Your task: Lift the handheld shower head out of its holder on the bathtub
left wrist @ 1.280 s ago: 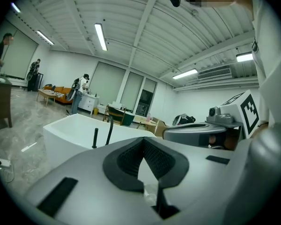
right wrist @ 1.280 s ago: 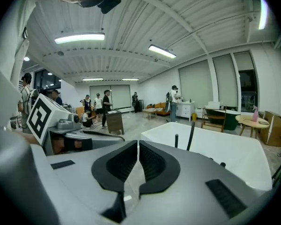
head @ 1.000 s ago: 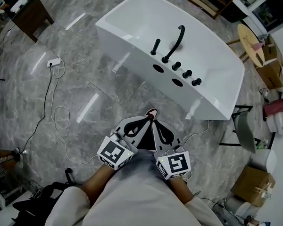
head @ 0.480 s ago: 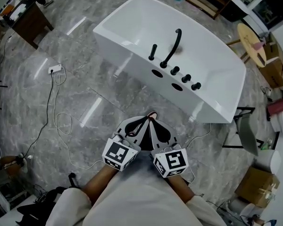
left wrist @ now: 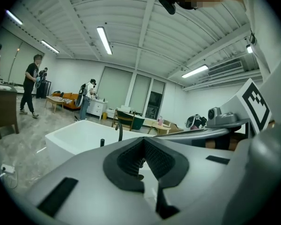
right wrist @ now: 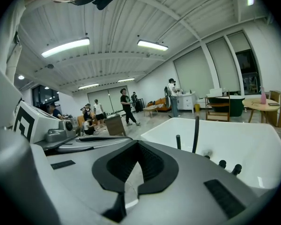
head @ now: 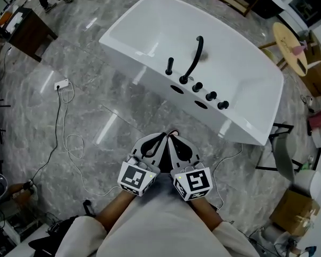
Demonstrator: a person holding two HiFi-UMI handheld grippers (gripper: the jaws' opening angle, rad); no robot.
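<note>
The white bathtub stands on the grey marble floor ahead of me. On its near rim the black handheld shower head stands upright in its holder, left of the arched black spout and three black knobs. My left gripper and right gripper are side by side, low and well short of the tub, both shut and empty. The left gripper view shows the shower head past the shut left gripper. The right gripper view shows the shower head beyond the shut right gripper.
A white power strip with a looping cable lies on the floor at left. A black-framed chair and a cardboard box stand right of the tub, a round wooden table behind it. Several people stand far off.
Both grippers have moved forward together toward the tub, staying shut and side by side. The shower head stays in its holder.
</note>
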